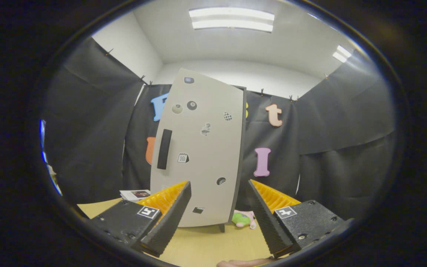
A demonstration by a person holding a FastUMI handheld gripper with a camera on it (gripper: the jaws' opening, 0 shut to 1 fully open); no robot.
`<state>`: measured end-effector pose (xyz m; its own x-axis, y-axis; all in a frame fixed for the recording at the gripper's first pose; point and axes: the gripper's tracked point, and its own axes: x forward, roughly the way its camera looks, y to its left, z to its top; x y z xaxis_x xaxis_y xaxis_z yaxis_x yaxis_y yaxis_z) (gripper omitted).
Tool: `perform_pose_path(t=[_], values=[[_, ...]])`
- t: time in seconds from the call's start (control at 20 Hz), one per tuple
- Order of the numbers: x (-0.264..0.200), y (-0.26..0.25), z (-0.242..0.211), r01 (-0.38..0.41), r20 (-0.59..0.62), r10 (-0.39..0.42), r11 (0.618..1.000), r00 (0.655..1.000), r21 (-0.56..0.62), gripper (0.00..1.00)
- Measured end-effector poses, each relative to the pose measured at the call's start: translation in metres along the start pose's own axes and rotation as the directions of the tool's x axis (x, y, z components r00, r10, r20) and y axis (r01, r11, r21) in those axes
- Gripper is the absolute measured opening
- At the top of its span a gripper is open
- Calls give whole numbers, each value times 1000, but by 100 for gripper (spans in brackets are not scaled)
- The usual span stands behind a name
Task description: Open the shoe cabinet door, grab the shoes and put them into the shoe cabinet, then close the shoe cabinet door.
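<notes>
A tall pale grey shoe cabinet (202, 148) stands on the light wooden table (206, 243), beyond my fingers. Its door is shut, with a dark vertical handle (164, 149) near its left edge and several small stickers on the front. My gripper (219, 200) is open, with its fingers spread wide and nothing between them; the cabinet's lower part shows through the gap. A small green and pink shoe (244, 218) lies on the table at the cabinet's lower right corner, just left of my right finger.
A white booklet (135, 194) lies on the table left of the cabinet, behind my left finger. Black cloth walls close in the booth on all sides. Part of a person's hand (243, 263) shows at the table's near edge.
</notes>
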<state>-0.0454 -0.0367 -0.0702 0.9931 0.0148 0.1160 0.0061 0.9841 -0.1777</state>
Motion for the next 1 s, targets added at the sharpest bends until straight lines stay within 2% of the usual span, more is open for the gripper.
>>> perform_pose_path(t=[0.6,1.0], values=[[-44,-23,40,33,103,-34,999,994,9,98],[-45,-20,34,20,95,-21,1000,995,3,98]])
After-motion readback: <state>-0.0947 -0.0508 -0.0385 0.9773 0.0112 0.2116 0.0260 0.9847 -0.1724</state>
